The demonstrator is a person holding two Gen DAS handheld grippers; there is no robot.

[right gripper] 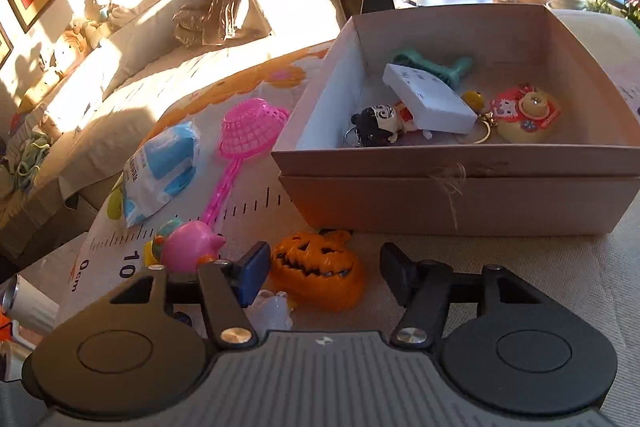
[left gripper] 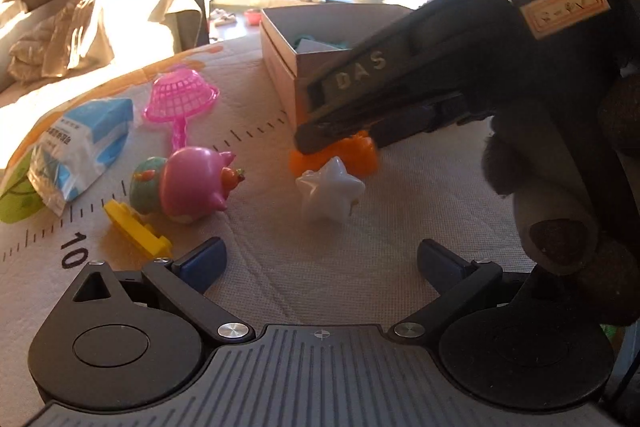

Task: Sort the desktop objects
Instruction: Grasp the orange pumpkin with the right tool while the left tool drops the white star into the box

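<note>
The cardboard box [right gripper: 460, 203] stood on the pale cloth, already holding a white card, a small figure and a keychain or two. Just in front of its near wall lay the orange pumpkin [right gripper: 318, 273], face up, touching or nearly touching the box. The right gripper [right gripper: 320, 273] hung over it with its jaws spread wide and nothing between them; the pumpkin sat between the two fingertips, closer to the left blue pad [right gripper: 252, 273] than to the right. Its longer axis ran roughly along the box front, the same line as the gap between the fingers, and its stem end pointed toward the box. I judged a slight drop and a squeeze would take it, though the span looked tight.

The left gripper [left gripper: 320, 263] was farther from the box, also wide open and empty, with the white star [left gripper: 330, 193] ahead of it. Left of the box lay the pink strainer [right gripper: 250, 131], the blue packet [right gripper: 160, 167] and the pink pig toy [right gripper: 188, 245].
</note>
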